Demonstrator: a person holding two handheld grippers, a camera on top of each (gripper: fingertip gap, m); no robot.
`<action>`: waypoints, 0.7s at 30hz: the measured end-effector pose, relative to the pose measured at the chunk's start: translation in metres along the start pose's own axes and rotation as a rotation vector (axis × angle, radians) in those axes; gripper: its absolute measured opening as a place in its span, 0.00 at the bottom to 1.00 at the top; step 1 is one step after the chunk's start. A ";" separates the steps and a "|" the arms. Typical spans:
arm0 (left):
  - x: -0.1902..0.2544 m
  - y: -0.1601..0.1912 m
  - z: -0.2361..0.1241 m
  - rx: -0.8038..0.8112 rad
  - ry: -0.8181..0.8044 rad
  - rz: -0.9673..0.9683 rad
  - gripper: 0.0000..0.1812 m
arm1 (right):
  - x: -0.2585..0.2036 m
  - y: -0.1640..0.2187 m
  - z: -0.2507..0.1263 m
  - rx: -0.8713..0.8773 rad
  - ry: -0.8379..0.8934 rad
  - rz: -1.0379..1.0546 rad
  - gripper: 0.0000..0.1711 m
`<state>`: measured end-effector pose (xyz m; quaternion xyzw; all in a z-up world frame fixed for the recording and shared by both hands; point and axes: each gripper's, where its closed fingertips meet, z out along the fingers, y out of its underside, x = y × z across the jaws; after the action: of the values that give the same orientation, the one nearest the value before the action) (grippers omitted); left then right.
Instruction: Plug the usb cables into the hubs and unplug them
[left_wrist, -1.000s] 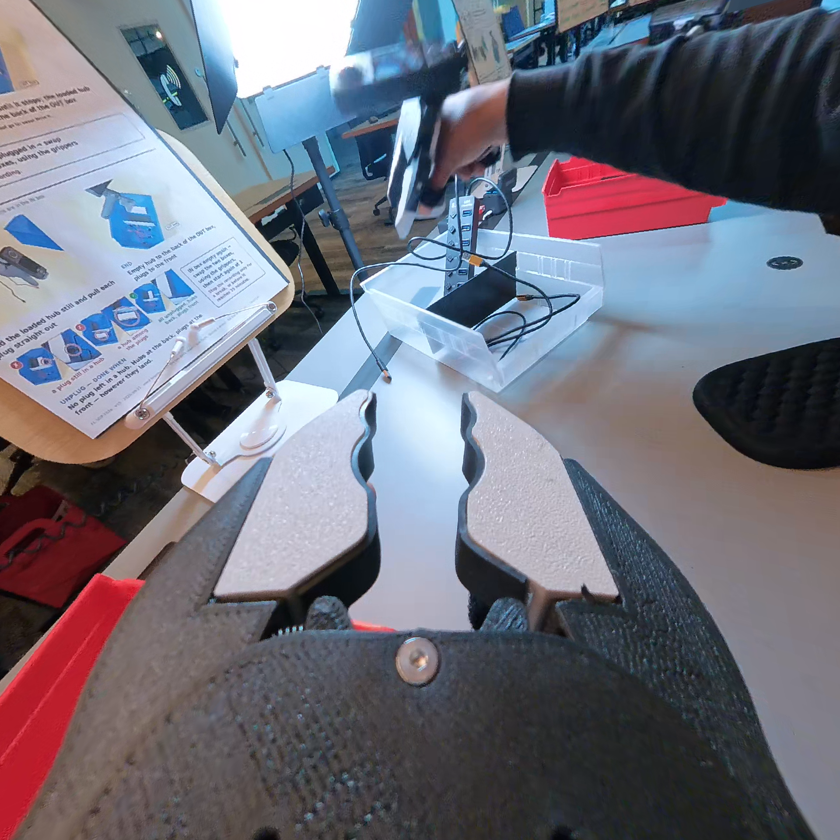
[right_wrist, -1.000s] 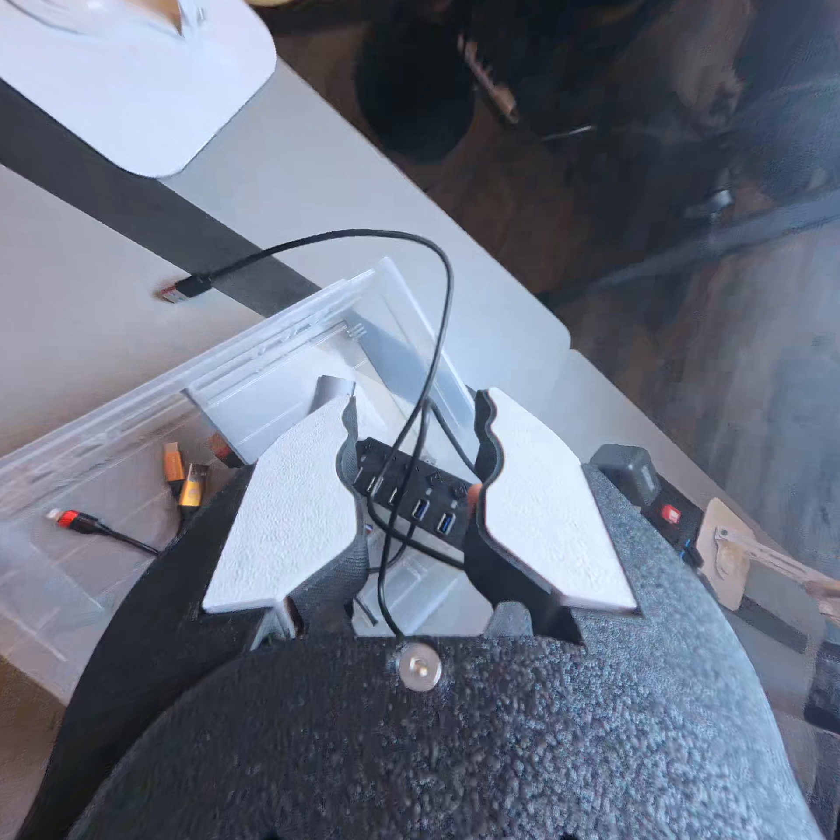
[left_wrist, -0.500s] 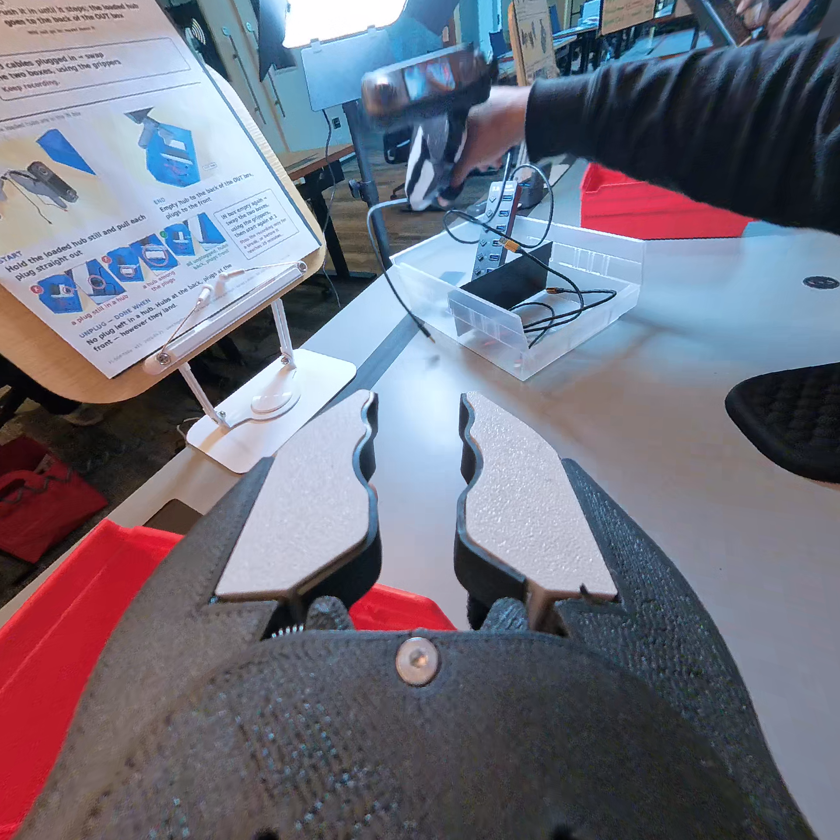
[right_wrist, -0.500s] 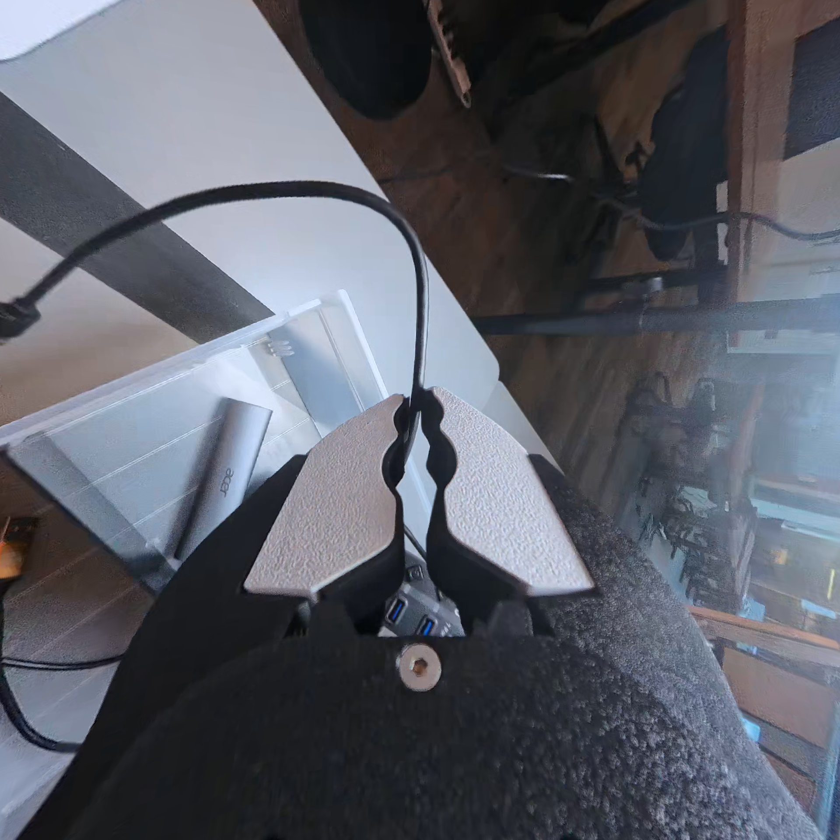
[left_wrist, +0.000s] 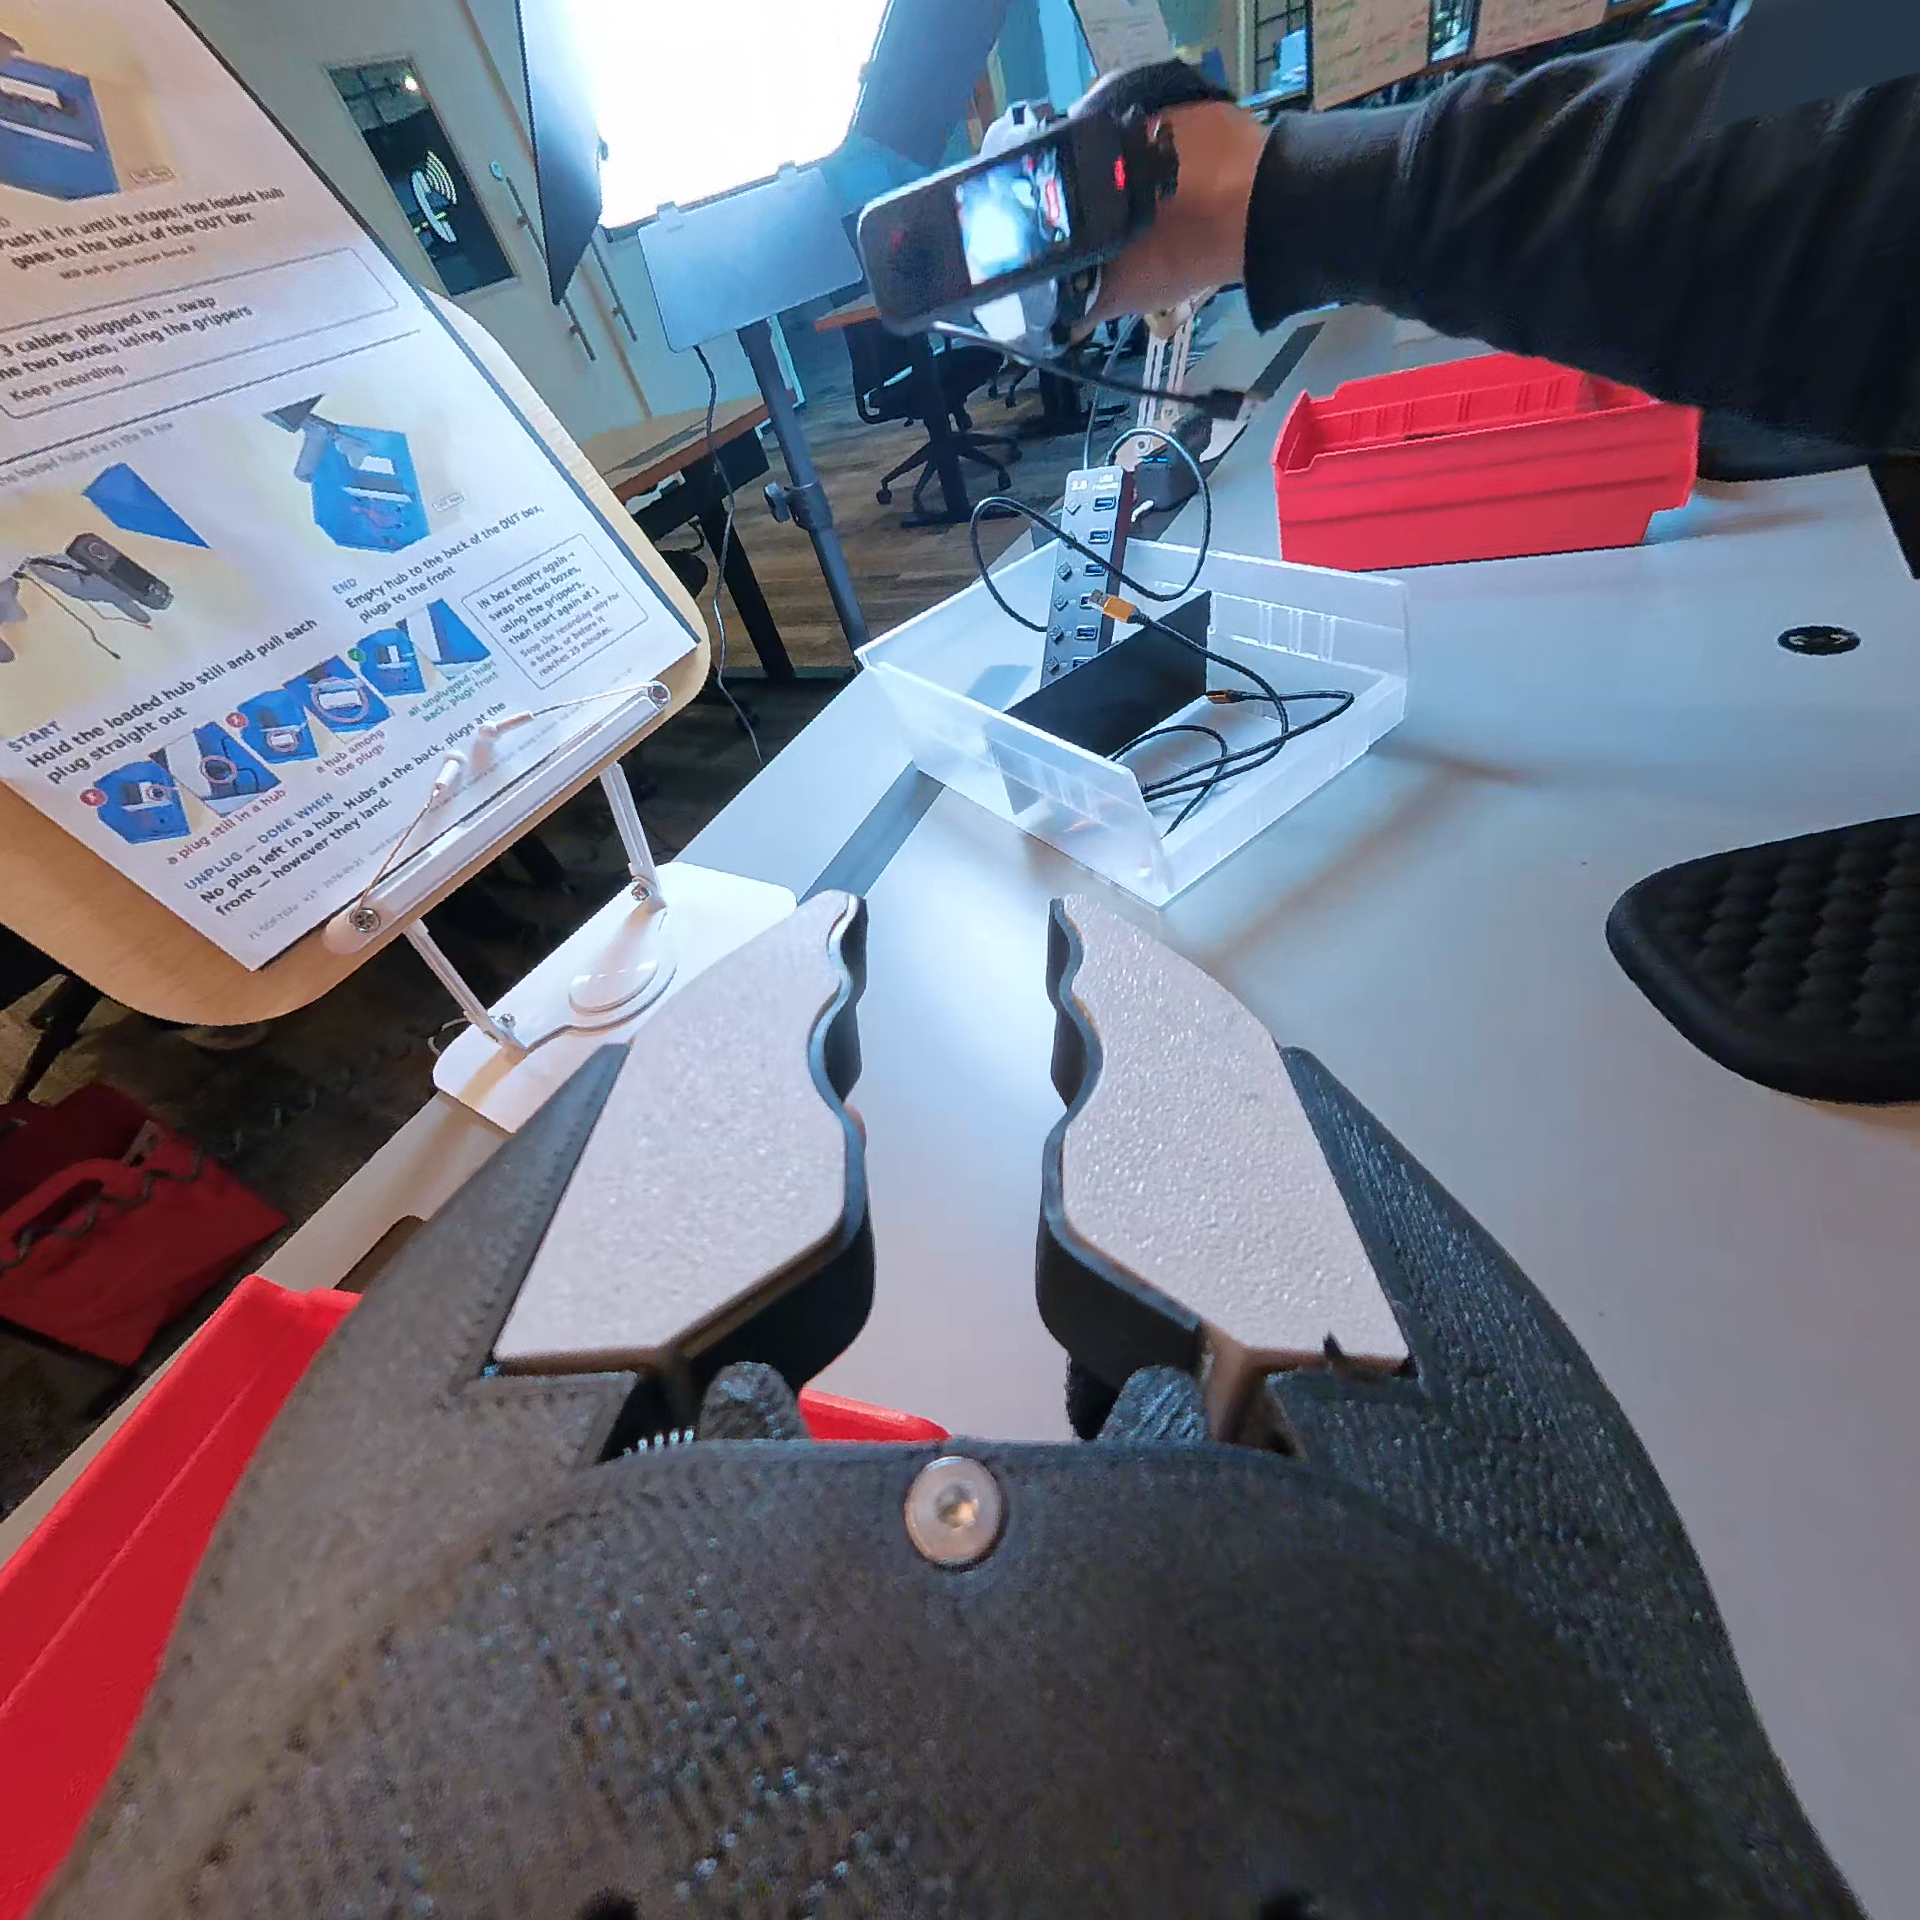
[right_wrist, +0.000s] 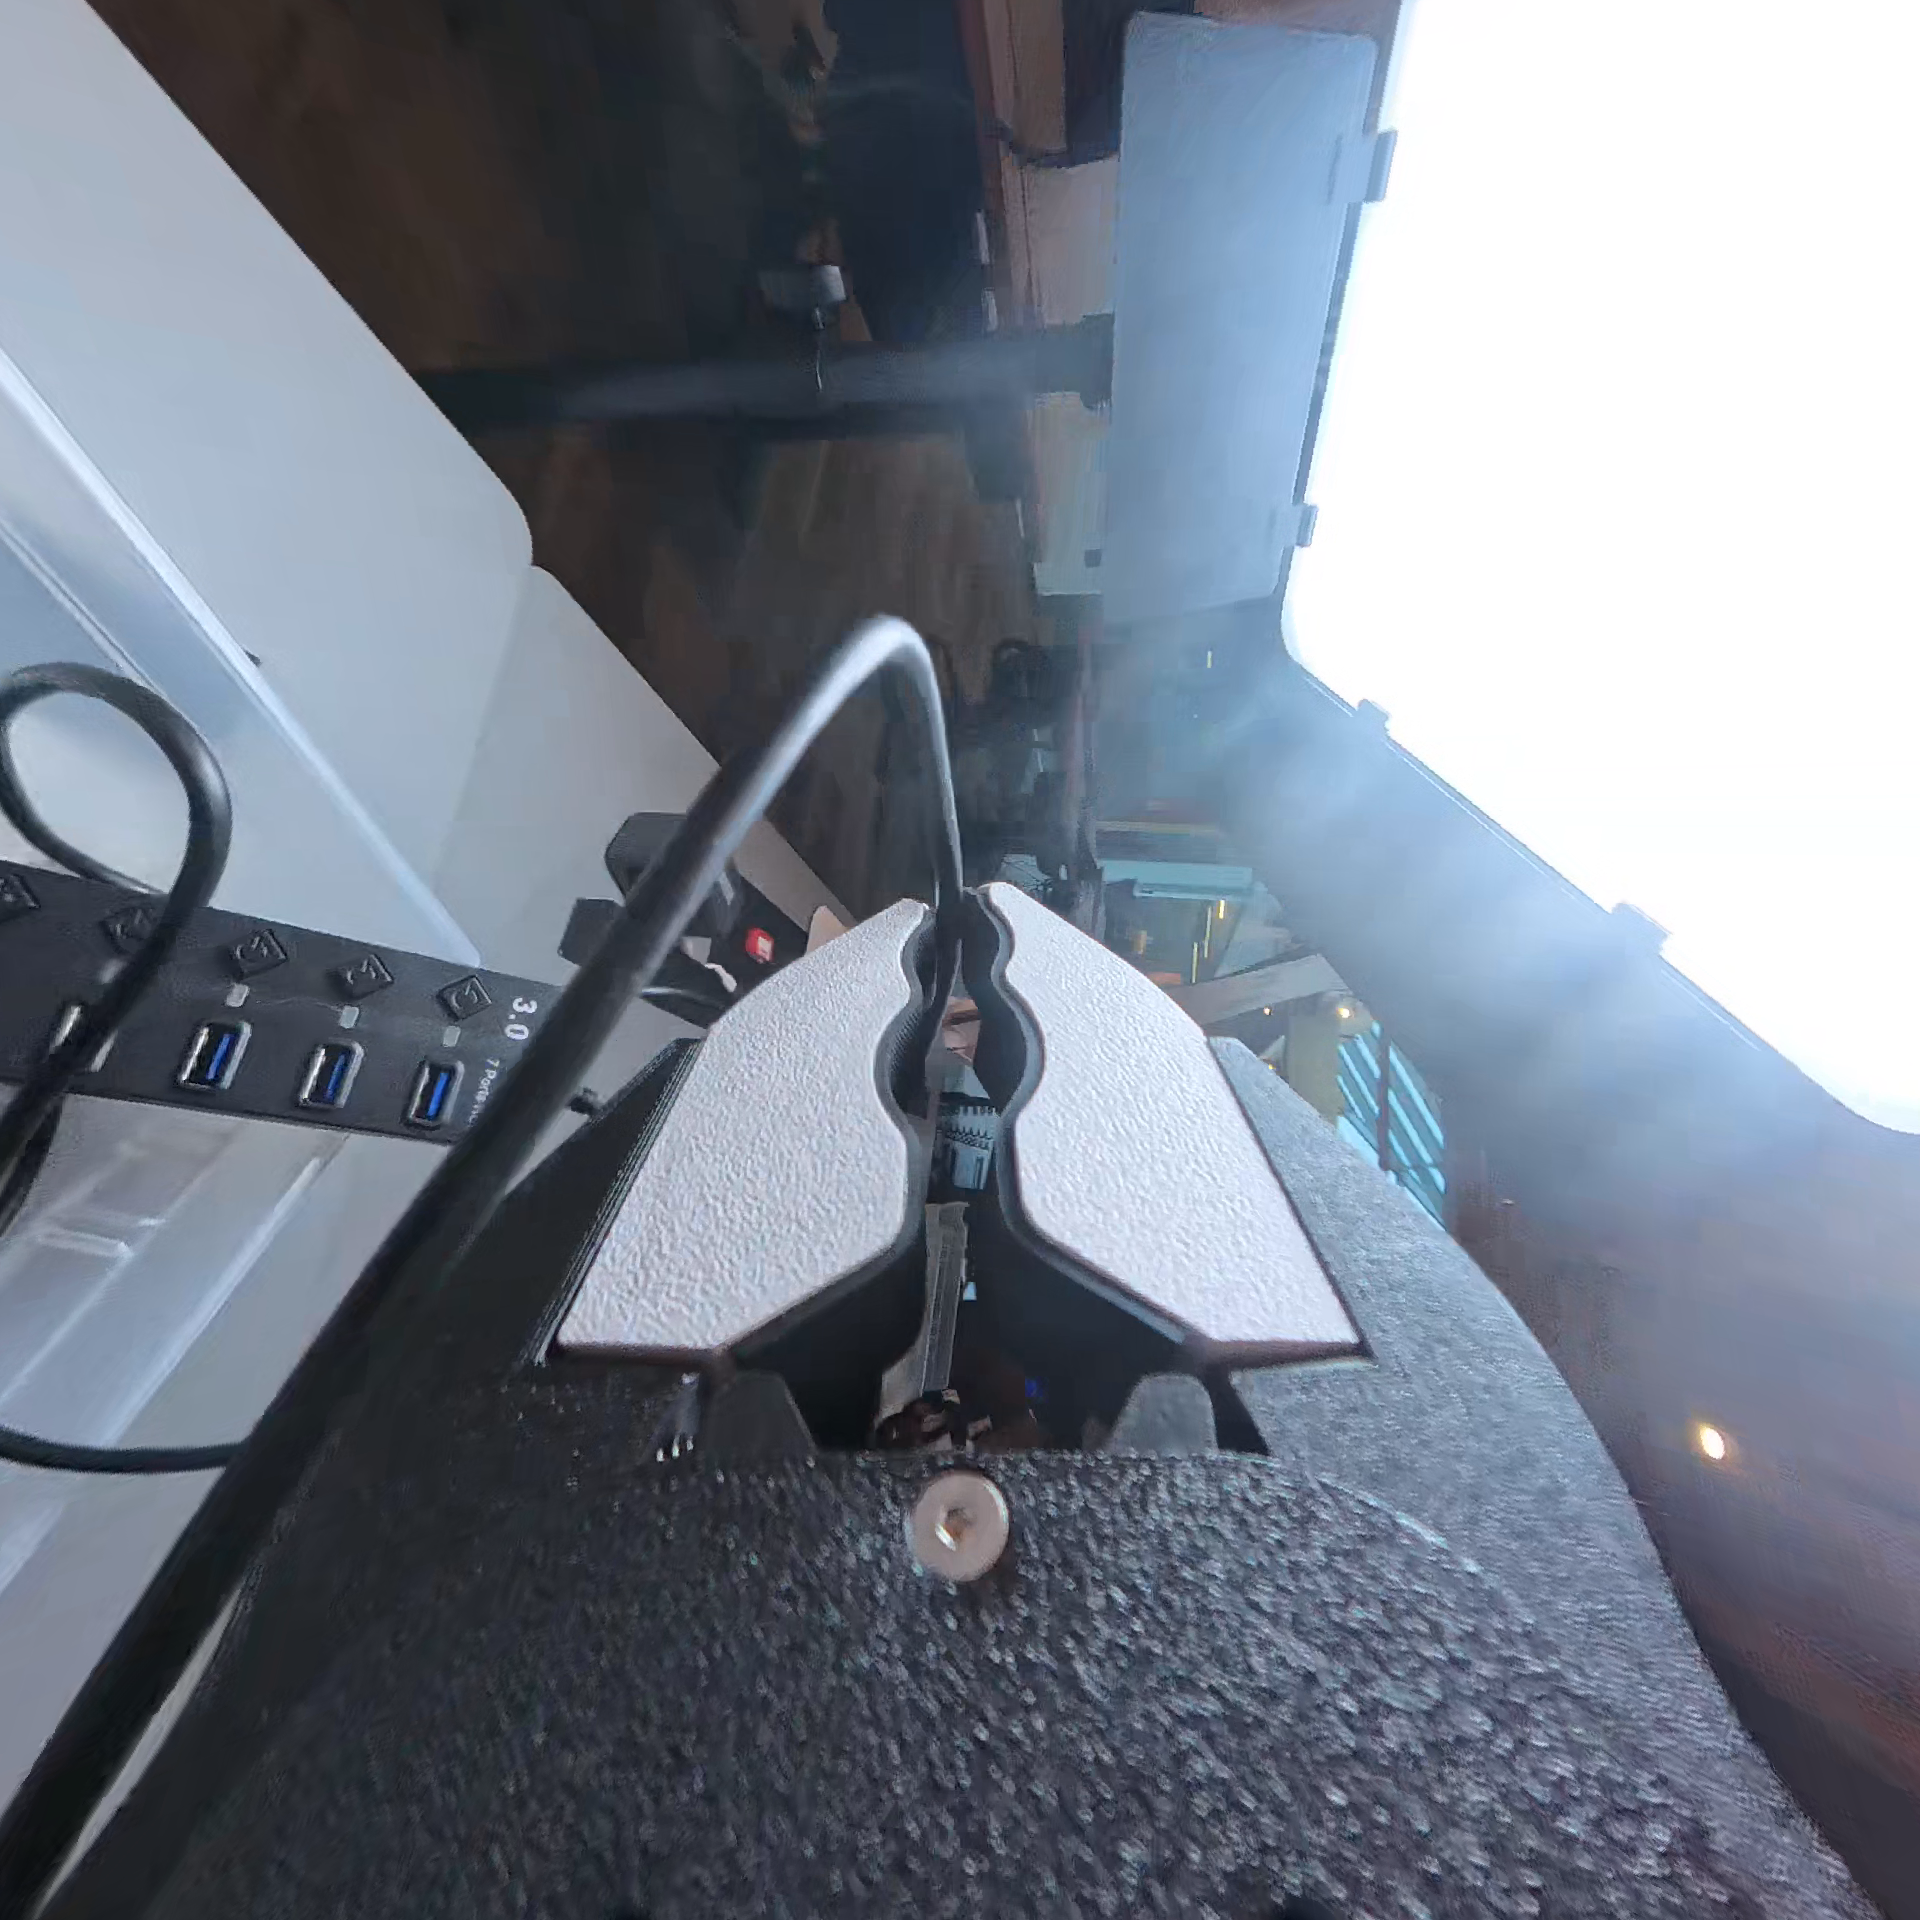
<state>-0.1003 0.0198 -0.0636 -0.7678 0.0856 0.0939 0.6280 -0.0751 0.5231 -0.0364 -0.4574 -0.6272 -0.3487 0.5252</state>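
Observation:
A black multi-port USB hub stands upright in a clear plastic box on the white table, with an orange-tipped plug in one port. Loose black cables lie in the box's front part. My left gripper is open and empty, low over the table and well short of the box. My right gripper is shut on a black USB cable, whose plug sits between the fingers. It is raised above the hub, which shows blue ports. In the left wrist view it is up above the box.
An instruction sheet on a white stand is at the left table edge. A red bin sits behind the box, another red bin under my left gripper. A black textured mat lies at the right. A person's sleeve reaches over the table. The left gripper's tips are roughly 50 cm from the right gripper's. My right gripper is the nearer one to the hub: about 15 cm, against 50 cm.
My right gripper has shut on the black cable at the hub and lifted it up and away from the box. My left gripper stayed open and shifted only slightly.

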 end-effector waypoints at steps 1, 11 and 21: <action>0.000 0.001 0.000 -0.003 -0.001 0.002 0.18 | -0.003 -0.002 0.005 -0.004 0.019 -0.009 0.02; -0.006 0.018 0.007 -0.044 0.005 -0.021 0.18 | -0.014 -0.018 0.038 -0.012 0.172 -0.143 0.03; -0.007 0.020 0.009 -0.040 0.010 -0.037 0.18 | -0.157 -0.058 -0.033 0.367 -0.487 -0.245 0.24</action>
<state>-0.1119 0.0250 -0.0823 -0.7821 0.0724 0.0802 0.6137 -0.1135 0.4403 -0.1808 -0.3463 -0.8370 -0.1709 0.3878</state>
